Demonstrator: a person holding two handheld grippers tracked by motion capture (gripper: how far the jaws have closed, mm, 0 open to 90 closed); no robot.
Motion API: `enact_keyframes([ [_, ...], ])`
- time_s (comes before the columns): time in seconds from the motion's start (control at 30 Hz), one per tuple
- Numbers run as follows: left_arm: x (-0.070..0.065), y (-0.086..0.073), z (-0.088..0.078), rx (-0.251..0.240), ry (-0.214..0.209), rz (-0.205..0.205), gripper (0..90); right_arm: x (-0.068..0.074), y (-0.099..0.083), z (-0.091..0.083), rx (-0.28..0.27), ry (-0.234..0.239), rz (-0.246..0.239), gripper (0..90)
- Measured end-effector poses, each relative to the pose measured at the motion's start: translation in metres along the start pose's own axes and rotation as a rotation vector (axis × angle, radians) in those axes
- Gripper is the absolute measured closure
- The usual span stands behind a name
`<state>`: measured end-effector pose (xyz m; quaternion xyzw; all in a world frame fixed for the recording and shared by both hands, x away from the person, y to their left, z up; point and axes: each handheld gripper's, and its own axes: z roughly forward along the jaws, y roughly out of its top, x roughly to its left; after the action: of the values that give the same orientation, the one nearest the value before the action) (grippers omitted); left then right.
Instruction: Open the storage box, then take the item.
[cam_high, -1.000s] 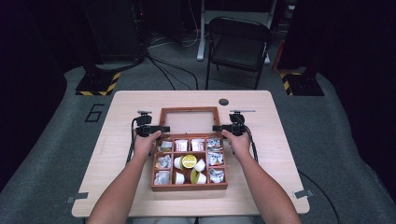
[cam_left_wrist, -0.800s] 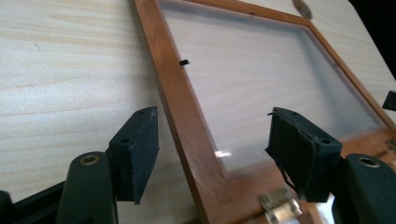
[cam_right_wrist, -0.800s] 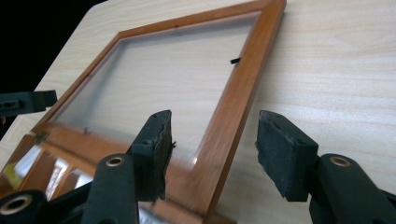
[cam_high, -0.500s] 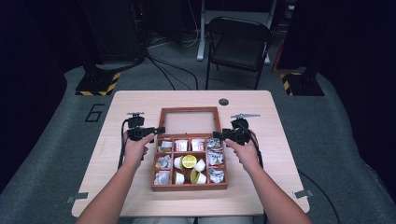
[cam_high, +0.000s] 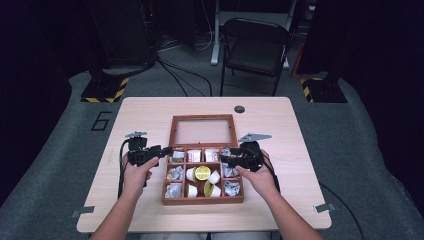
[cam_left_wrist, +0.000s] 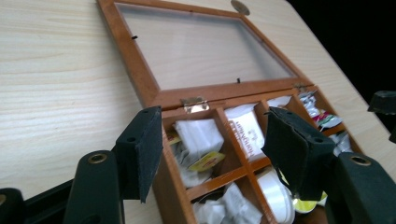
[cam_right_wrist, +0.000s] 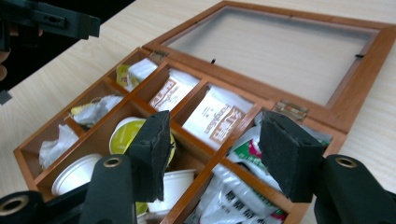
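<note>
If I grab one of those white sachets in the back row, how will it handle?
The white sachets look like thin, flat paper packets, so probably light and floppy. They stand packed inside a wooden box compartment, so one may drag its neighbour along.

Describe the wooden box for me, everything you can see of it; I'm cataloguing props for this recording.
The wooden box is reddish-brown, seemingly varnished wood, sitting on the light table near the person's edge. Dividers split it into nine compartments holding paper packets, crumpled wrappers and small white cups, one yellow-lidded. Its lid, a wood frame around a clear pane, lies fully open, flat on the table behind, joined by brass hinges. The open left gripper and right gripper flank its back corners; contact is unclear.
</note>
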<state>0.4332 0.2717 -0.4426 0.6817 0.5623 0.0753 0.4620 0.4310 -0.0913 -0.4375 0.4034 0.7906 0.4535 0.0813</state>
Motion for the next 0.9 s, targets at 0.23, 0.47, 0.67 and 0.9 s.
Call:
enact_keyframes([
  [0.23,0.000,-0.008,-0.004,0.010,0.004,0.030,36.4,0.009,-0.012,0.007,0.029,-0.010,-0.041,43.8],
  [0.47,-0.001,-0.010,-0.008,0.005,-0.004,0.028,36.1,0.021,-0.016,0.011,0.043,0.026,-0.077,45.6],
  [0.67,-0.002,-0.011,-0.011,0.002,-0.002,0.028,36.1,0.031,-0.017,0.017,0.063,0.041,-0.107,47.0],
  [0.9,0.000,-0.013,-0.013,-0.003,0.004,0.022,36.1,0.039,-0.020,0.020,0.081,0.078,-0.110,47.3],
])
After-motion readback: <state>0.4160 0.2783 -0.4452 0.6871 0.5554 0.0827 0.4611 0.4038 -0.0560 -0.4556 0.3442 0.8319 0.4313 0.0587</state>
